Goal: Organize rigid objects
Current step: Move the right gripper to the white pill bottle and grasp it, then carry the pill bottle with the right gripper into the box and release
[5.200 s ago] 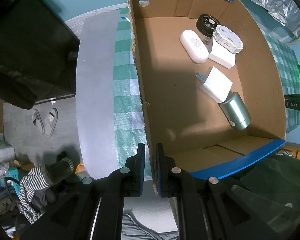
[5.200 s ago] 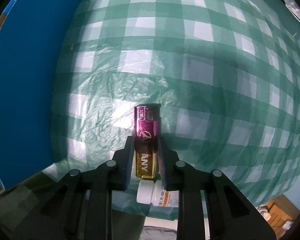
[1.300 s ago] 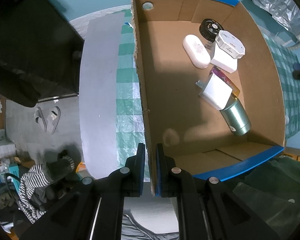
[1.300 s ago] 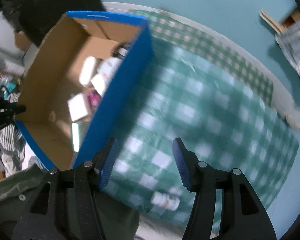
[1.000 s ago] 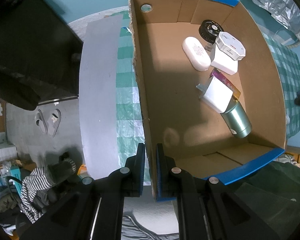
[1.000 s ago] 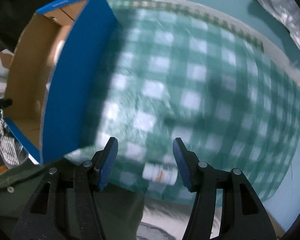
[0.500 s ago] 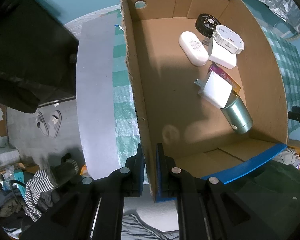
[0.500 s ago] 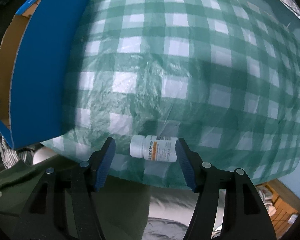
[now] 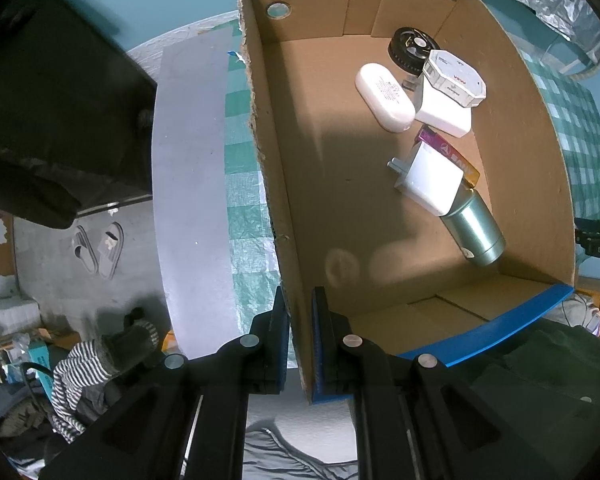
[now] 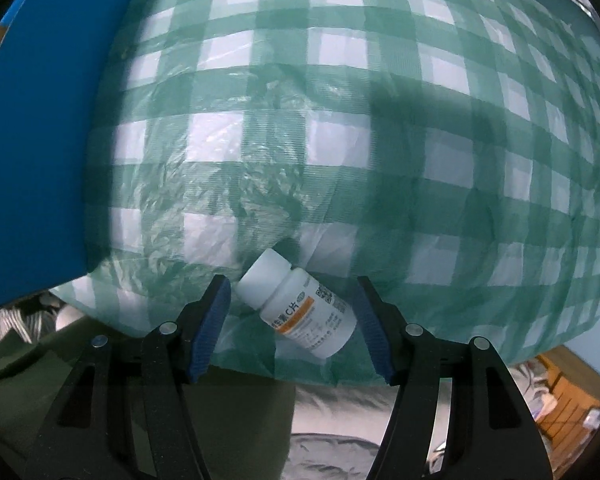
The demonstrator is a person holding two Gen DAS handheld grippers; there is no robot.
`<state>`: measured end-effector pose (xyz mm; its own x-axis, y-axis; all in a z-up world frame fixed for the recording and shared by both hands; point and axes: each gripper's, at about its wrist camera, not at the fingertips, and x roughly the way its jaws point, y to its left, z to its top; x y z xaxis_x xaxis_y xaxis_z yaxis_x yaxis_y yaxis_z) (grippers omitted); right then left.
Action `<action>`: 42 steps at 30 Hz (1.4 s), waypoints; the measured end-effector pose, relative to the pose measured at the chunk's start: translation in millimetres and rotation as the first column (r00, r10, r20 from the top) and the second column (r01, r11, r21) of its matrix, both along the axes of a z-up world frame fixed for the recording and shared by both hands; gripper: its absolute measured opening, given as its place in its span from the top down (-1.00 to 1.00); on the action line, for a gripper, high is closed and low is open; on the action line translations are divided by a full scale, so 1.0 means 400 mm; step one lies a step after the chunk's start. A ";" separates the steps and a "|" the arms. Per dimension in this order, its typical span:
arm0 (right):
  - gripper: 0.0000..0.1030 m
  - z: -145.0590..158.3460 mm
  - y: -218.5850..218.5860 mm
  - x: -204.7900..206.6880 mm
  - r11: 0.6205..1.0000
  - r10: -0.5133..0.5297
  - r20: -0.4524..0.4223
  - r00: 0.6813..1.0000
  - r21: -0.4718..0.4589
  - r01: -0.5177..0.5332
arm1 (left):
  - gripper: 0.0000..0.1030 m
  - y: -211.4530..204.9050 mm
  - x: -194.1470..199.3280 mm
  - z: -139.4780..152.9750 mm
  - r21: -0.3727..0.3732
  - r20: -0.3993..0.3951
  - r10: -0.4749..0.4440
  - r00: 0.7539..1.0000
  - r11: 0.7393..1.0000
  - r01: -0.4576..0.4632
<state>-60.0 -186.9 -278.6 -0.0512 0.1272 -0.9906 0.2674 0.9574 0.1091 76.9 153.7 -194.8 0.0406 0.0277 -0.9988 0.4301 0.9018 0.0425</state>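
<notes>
Pill bottle between spread jaws

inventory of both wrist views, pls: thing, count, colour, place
box: 1, brown inside, blue rim, on the cloth
oval case: 1, white, in the box, far end
black lid: 1, black, far end of the box
octagonal case: 1, white, atop a white block
white block: 1, white, beside the oval case
charger: 1, white, mid box
lighter: 1, purple, partly under the charger
can: 1, grey-green, lying next to the charger
bottle: 1, white, orange label, lying at the cloth's near edge
cloth: 1, green-white check
left gripper: shut on the box wall
right gripper: open, fingers either side of the bottle
</notes>
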 end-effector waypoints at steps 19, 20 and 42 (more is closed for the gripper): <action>-0.34 -0.001 -0.073 -0.039 0.991 -0.125 -0.021 0.992 0.051 0.126 | 0.81 -0.001 -0.004 -0.003 0.006 -0.008 -0.007 1.000 1.000 0.007; -0.34 0.002 -0.077 -0.035 0.990 -0.127 -0.017 0.992 0.053 0.128 | 0.81 0.000 -0.005 -0.004 0.007 -0.010 -0.008 1.000 1.000 0.008; 0.39 -0.058 0.065 -0.012 0.977 0.208 -0.030 0.978 -0.048 -0.209 | 0.81 0.002 -0.015 -0.015 0.004 -0.019 0.004 1.000 1.000 -0.004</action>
<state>-64.8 -160.9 -301.6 -0.0962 0.0608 -0.9935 0.0634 0.9965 0.0548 71.1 154.5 -200.7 0.0220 0.0314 -0.9993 0.4269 0.9035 0.0378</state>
